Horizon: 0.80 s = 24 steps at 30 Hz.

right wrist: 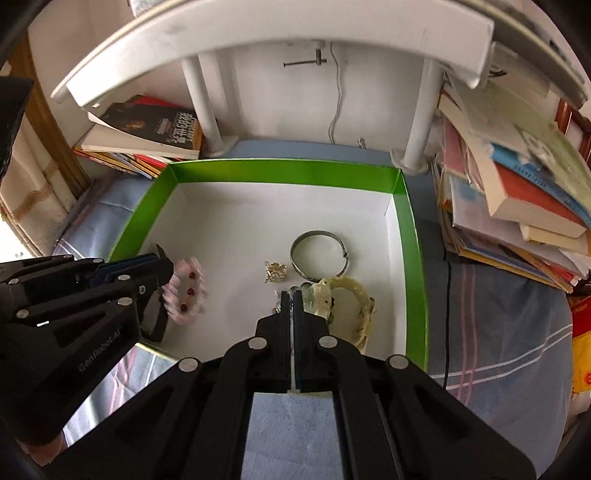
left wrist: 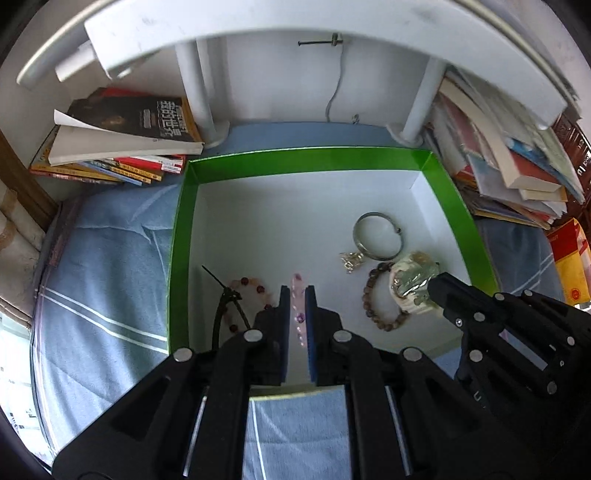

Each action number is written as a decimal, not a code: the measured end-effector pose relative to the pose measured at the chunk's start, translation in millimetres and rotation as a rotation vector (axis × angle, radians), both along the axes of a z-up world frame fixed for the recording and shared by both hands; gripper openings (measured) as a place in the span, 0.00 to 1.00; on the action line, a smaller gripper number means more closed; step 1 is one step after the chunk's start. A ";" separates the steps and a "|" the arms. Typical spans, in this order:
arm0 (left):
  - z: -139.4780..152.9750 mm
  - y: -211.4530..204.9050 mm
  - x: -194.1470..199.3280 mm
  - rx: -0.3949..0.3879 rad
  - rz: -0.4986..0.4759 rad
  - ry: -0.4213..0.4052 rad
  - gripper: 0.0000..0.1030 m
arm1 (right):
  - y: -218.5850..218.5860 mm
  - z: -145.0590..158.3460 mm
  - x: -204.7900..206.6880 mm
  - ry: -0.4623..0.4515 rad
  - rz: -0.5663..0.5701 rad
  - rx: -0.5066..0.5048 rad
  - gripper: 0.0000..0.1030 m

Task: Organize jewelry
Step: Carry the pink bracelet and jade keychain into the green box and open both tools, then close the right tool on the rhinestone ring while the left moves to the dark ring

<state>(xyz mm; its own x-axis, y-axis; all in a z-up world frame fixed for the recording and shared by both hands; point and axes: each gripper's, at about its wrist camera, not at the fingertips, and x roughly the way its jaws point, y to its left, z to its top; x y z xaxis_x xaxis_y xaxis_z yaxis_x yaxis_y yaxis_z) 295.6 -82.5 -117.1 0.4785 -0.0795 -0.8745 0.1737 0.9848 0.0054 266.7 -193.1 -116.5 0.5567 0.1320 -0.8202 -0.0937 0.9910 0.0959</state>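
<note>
**Holding two bracelets over the green box**

Pinching a pink bead bracelet [left wrist: 298, 299] between its pads, the left claw [left wrist: 296, 295] hangs low over the near left part of the green box [left wrist: 303, 160], which has a white floor and sits on a blue striped cloth [left wrist: 107, 258]. In the right wrist view that bracelet [right wrist: 186, 291] is blurred, so its beads are hard to make out, though dark red ones show among the pale pink. A black cord [left wrist: 225, 306] lies on the box floor just left of the left claw.

The right claw [right wrist: 294, 295] is pressed nearly together on a cream carved bangle [right wrist: 351, 295], gripping it at its left end, above the near right part of the box. A brown bead bracelet [left wrist: 384, 299] lies on the floor beside it. Further in, a silver bangle [right wrist: 319, 254] rests flat, with a small gold piece [right wrist: 275, 272] just to its left.

Stacks of books [right wrist: 517, 206] stand on both sides of the box, under a white shelf [right wrist: 258, 33].
</note>
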 end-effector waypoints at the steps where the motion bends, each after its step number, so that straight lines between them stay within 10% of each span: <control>1: -1.6 0.7 2.5 -0.008 0.005 0.001 0.18 | -0.8 -1.8 1.7 0.009 -0.001 0.003 0.13; 4: -1.4 4.1 3.5 -0.023 0.016 -0.006 0.42 | -3.8 0.4 0.2 0.009 -0.014 0.024 0.29; 12: 12.9 38.4 -52.9 0.030 -0.014 -0.042 0.50 | -11.4 14.9 -55.0 -0.002 -0.033 0.023 0.30; 24: -42.8 114.4 -164.8 0.021 -0.018 0.158 0.50 | 44.4 -42.4 -142.6 0.188 0.097 0.053 0.30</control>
<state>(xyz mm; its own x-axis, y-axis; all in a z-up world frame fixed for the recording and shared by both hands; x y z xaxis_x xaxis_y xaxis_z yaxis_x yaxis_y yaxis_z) 130.7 32.0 -159.8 0.3333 -0.0676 -0.9404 0.1912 0.9816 -0.0028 124.1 -148.7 -158.8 0.3769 0.2232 -0.8990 -0.1642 0.9713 0.1723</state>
